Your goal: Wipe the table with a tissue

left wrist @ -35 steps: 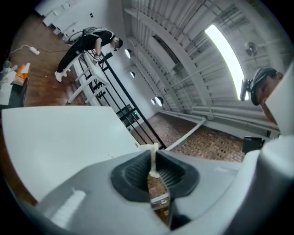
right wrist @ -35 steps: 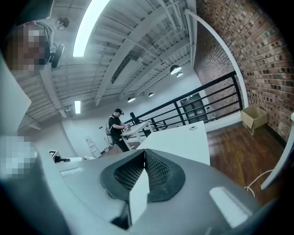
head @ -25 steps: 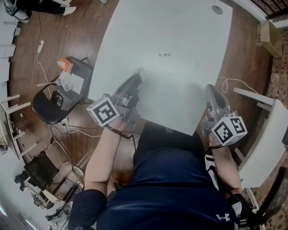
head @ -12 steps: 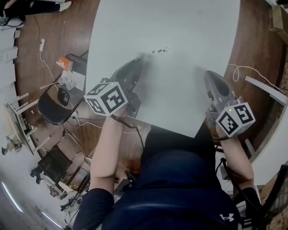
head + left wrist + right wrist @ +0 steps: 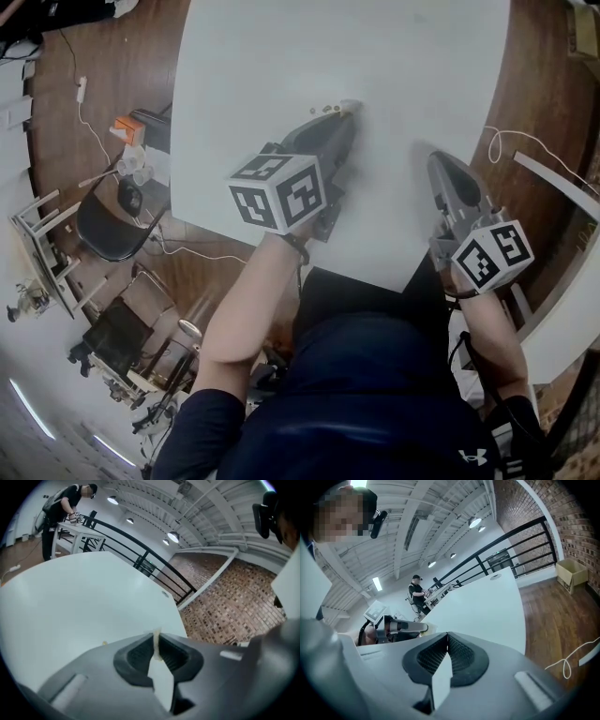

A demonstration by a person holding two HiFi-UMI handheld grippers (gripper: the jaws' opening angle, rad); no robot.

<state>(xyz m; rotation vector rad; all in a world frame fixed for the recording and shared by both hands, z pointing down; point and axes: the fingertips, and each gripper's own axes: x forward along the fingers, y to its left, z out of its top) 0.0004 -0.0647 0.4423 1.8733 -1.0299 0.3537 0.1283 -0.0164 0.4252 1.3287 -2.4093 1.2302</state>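
The white table [image 5: 281, 56] fills the middle of the head view. My left gripper [image 5: 351, 108] reaches over it toward the upper right, shut on a thin pale tissue [image 5: 156, 644] whose edge pokes out past the tips. Small dark crumbs [image 5: 323, 110] lie on the table just left of that tip, and one speck [image 5: 104, 643] shows in the left gripper view. My right gripper [image 5: 437, 161] hovers at the table's near right edge, shut with nothing in it [image 5: 446, 637]. It sees the left gripper [image 5: 401, 627] from the side.
On the wooden floor to the left stands a black chair [image 5: 112, 220] with an orange box [image 5: 134, 131] beside it. A white cable [image 5: 511, 141] and a white board [image 5: 562, 272] lie to the right. A person [image 5: 61, 508] stands far beyond the table by a black railing [image 5: 140, 555].
My left gripper has swept to the right and forward over the table, and its tip now lies by the crumbs. The right gripper has stayed where it was.
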